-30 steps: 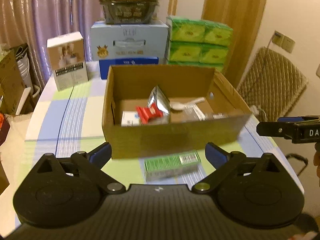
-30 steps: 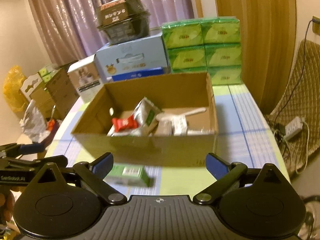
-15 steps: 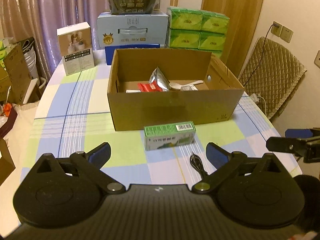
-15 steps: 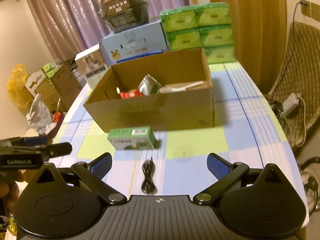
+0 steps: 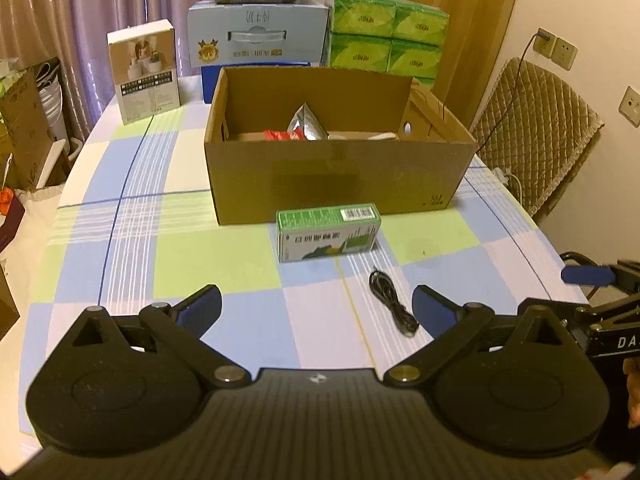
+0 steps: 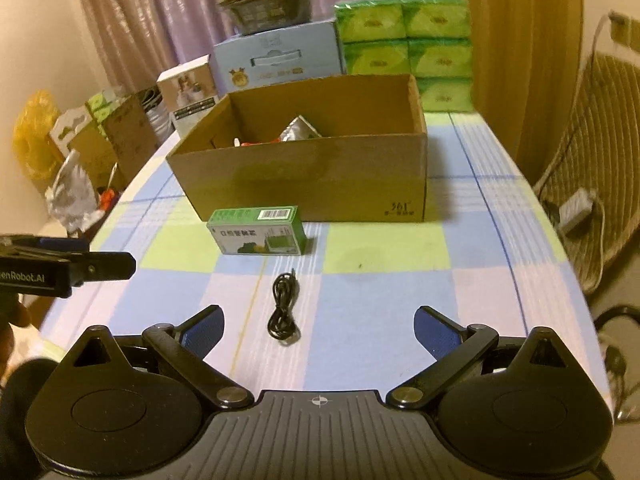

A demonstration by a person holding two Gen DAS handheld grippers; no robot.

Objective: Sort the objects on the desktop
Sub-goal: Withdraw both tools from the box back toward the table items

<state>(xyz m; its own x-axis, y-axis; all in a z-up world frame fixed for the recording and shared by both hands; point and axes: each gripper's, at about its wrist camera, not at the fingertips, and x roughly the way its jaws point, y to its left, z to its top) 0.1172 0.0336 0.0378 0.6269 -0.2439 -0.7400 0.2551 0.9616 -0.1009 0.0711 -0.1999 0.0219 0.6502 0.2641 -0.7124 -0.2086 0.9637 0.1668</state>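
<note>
Left wrist view: left gripper (image 5: 316,306) is seen spread wide, nothing held. 2 loose items are left on the checked tablecloth (image 5: 120,248) in front of the cardboard box (image 5: 340,172): a green carton (image 5: 329,232) just beside the box's near wall, and a coiled black cable (image 5: 391,306) nearer the fingers, off to the right of centre, close to the right fingertip. Cable's long axis is seen running roughly away from the camera, slightly diagonal. Several wrappers are already in the box. Right gripper (image 5: 588,276) is seen at the frame's right edge, past the table's side.

Right wrist view: right gripper (image 6: 318,328) is also spread wide and empty. The cable (image 6: 283,306) is seen almost dead ahead, slightly left of the midline, long axis nearly in line with the view, so the fingers would close across its narrow width. The carton (image 6: 258,230) lies beyond it, long axis crosswise. Left gripper (image 6: 100,262) is seen at the left edge, beside the table.

Judgement: right gripper is better lined up on the cable; a short forward-down reach is expected to suffice. The carton is centred better for the left.
</note>
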